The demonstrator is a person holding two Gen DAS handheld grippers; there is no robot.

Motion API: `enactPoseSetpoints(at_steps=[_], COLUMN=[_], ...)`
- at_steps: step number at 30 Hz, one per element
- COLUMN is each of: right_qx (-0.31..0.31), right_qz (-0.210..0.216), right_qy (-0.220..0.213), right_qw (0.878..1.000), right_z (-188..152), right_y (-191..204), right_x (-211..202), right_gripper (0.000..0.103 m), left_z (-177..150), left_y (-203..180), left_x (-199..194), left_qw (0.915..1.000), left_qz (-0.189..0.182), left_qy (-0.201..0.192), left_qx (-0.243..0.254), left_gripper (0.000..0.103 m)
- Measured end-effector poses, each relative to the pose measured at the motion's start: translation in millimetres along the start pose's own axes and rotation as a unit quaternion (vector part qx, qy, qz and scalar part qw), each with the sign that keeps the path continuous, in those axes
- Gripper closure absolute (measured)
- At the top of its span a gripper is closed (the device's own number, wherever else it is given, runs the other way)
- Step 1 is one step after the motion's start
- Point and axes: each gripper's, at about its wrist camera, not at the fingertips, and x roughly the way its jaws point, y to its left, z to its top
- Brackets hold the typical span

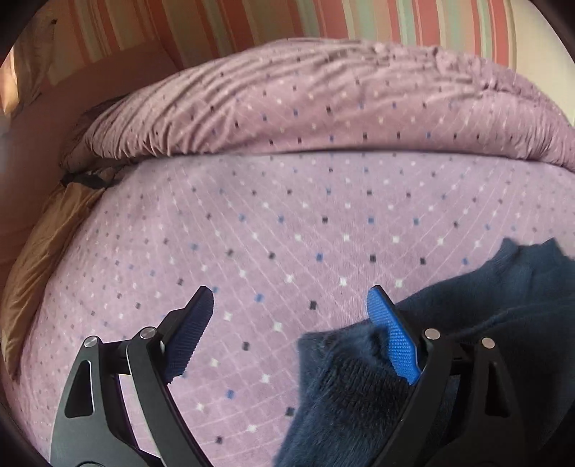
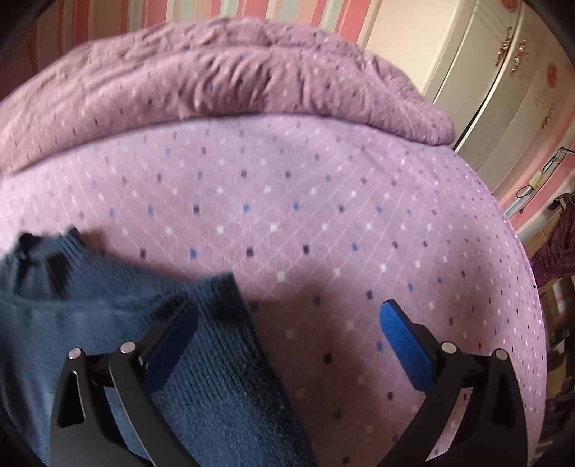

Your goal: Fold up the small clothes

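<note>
Left wrist view: left hand-held gripper (image 1: 291, 305) spread wide, empty | navy sweater (image 1: 467, 341) lower right on lilac dotted bed (image 1: 251, 222) | right hand-held gripper (image 2: 287, 319) wide, empty | striped wall (image 1: 215, 25), white wardrobe (image 2: 485, 89) upper right.

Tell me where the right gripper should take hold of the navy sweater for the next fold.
Probably the ribbed sleeve cuff of the navy sweater: it ends in a free, straight edge on the purple blanket, just ahead of the open right gripper. Come in from the bare blanket side, one finger sliding under the edge.
</note>
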Motion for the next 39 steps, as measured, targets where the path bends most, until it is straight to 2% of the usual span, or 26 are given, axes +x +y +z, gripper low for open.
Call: enactPoseSetpoints(at_steps=[4, 7, 11, 14, 16, 21, 23, 24, 26, 29, 31, 33, 35, 37, 39], right_qx=[0.006, -0.005, -0.024, -0.042, -0.048, -0.057, -0.047, -0.043, -0.045, -0.083, -0.090, -0.083, -0.076, -0.077, -0.092], right_qz=[0.032, 0.075, 0.102, 0.124, 0.123, 0.111, 0.096, 0.095, 0.091, 0.066, 0.057, 0.043, 0.068, 0.109, 0.119], right_qy=[-0.018, -0.036, -0.027, -0.013, -0.003, 0.027, 0.045, 0.048, 0.048, 0.031, 0.028, 0.006, -0.017, -0.030, -0.043], right_qw=[0.999, 0.997, 0.994, 0.991, 0.991, 0.992, 0.993, 0.993, 0.994, 0.994, 0.994, 0.996, 0.995, 0.991, 0.988], right_z=[0, -6, -19, -33, -38, -48, -47, -46, -41, -37, -34, -33, -35, -44, -58], right_y=[-7, -5, 7, 23, 31, 51, 53, 53, 55, 65, 65, 62, 57, 53, 50], right_x=[-29, -61, -77, -72, -63, -24, -3, 3, 11, 13, 11, -4, -28, -52, -80], right_gripper=[0.002, 0.002, 0.002, 0.002, 0.002, 0.002, 0.002, 0.002, 0.002, 0.002, 0.002, 0.002, 0.002, 0.002, 0.002], left_z=[-3, -10, -25, -37, -45, -51, -51, -51, -49, -45, -43, -41, -41, -46, -54], left_y=[4, 5, -14, -29, -38, -43, -39, -37, -35, -41, -43, -39, -26, -14, -1], left_x=[-40, -64, -70, -63, -49, -12, 0, 4, 11, 15, 14, 9, -5, -20, -39], left_qw=[0.9995, 0.9988, 0.9983, 0.9975, 0.9972, 0.9976, 0.9976, 0.9979, 0.9983, 0.9981, 0.9978, 0.9983, 0.9994, 0.9993, 0.9992], left_qz=[-0.017, -0.039, -0.052, -0.065, -0.068, -0.039, -0.039, -0.036, -0.030, -0.012, -0.001, 0.002, -0.001, -0.005, -0.001], left_qy=[-0.024, -0.030, -0.018, -0.004, 0.013, 0.038, 0.045, 0.044, 0.039, 0.025, 0.019, 0.017, 0.011, 0.007, -0.003], left_qx=[0.012, 0.000, 0.023, 0.027, 0.029, 0.043, 0.036, 0.032, 0.031, 0.055, 0.063, 0.056, 0.034, 0.036, 0.040], left_gripper=[0.017, 0.017, 0.017, 0.016, 0.011, 0.011, 0.007, 0.003, 0.003, 0.003, 0.003, 0.003, 0.003, 0.003, 0.003])
